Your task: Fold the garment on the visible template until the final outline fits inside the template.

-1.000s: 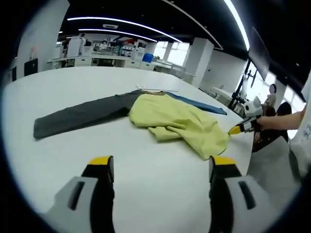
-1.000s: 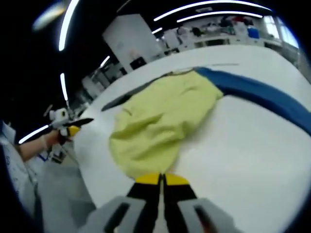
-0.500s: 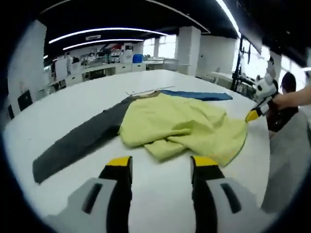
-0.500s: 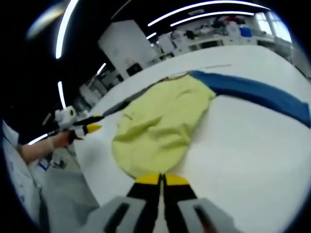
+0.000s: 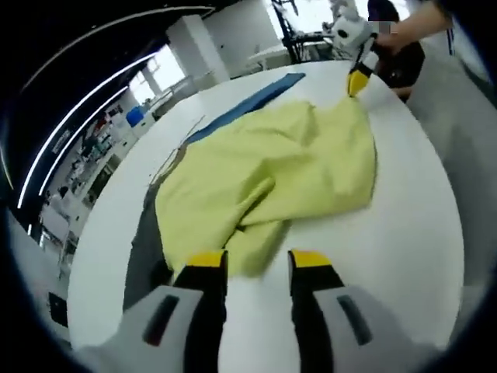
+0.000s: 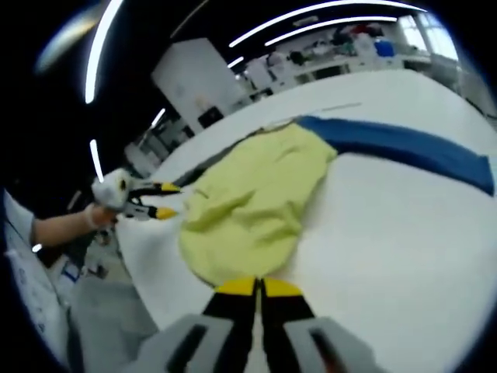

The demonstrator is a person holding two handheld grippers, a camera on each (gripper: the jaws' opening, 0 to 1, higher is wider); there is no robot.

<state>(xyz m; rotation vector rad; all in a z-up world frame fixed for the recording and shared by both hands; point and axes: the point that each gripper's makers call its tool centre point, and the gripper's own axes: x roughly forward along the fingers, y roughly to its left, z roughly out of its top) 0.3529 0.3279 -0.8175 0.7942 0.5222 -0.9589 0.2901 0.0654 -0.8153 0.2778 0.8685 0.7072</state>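
Lying crumpled on the white table (image 5: pixel 419 233), the yellow garment (image 5: pixel 272 171) is seen in both views, spread partly over a blue strip (image 5: pixel 256 97) and a dark grey strip (image 5: pixel 141 256) that run out from under it on opposite sides.

Left gripper (image 5: pixel 255 262): yellow-tipped fingers held apart, w/ a lobe of the garment's near edge lying between the tips; actual contact w/ the cloth can't be told. In the right gripper view this gripper (image 6: pixel 165 200) is seen at the garment's left edge, tips spread, held by a hand (image 6: pixel 105 214).

Right gripper (image 6: pixel 258 288): 2 fingers pressed together at the garment's near edge; cloth appears pinched between them, though the tips hide the exact grip. In the left gripper view it (image 5: pixel 357 78) is seen at the garment's far corner, tip on the cloth.

Shelving and ceiling light strips are seen in the room beyond the table.
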